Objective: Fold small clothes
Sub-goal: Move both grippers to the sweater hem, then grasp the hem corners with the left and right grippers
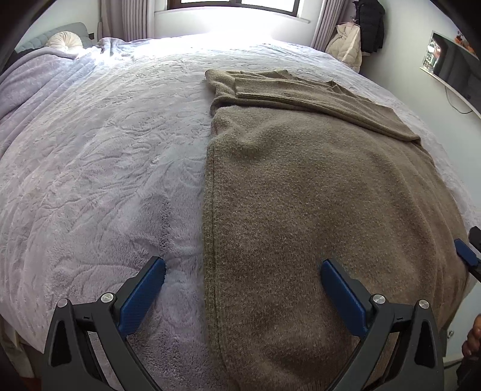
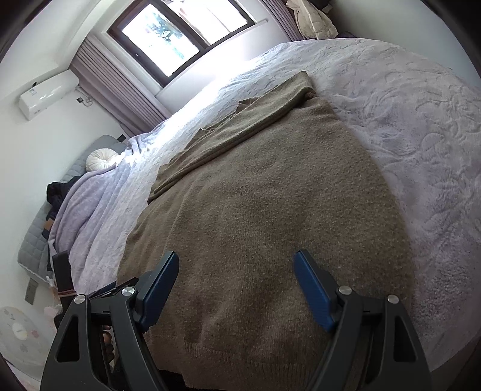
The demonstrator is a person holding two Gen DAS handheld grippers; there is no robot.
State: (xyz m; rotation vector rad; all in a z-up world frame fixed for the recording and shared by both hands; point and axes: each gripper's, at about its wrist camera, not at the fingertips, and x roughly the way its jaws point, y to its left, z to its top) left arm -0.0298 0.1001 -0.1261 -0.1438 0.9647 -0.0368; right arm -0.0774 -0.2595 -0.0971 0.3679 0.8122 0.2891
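the brown sweater (image 1: 300, 210) lies flat across the centre and right of the frame on the lilac bedspread (image 1: 105, 150), a sleeve folded across its top, likely readying the next fold. left gripper (image 1: 243, 278) and right gripper (image 2: 236, 269) hover wide open, empty (no writing is legible).

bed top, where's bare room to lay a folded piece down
The widest bare stretch of the pale lilac fleece bedspread lies left of the brown knitted sweater's straight edge, running to the bunched lilac blanket and round cream cushion. A narrower strip lies beyond the sweater toward the window. The sweater fills the near right.
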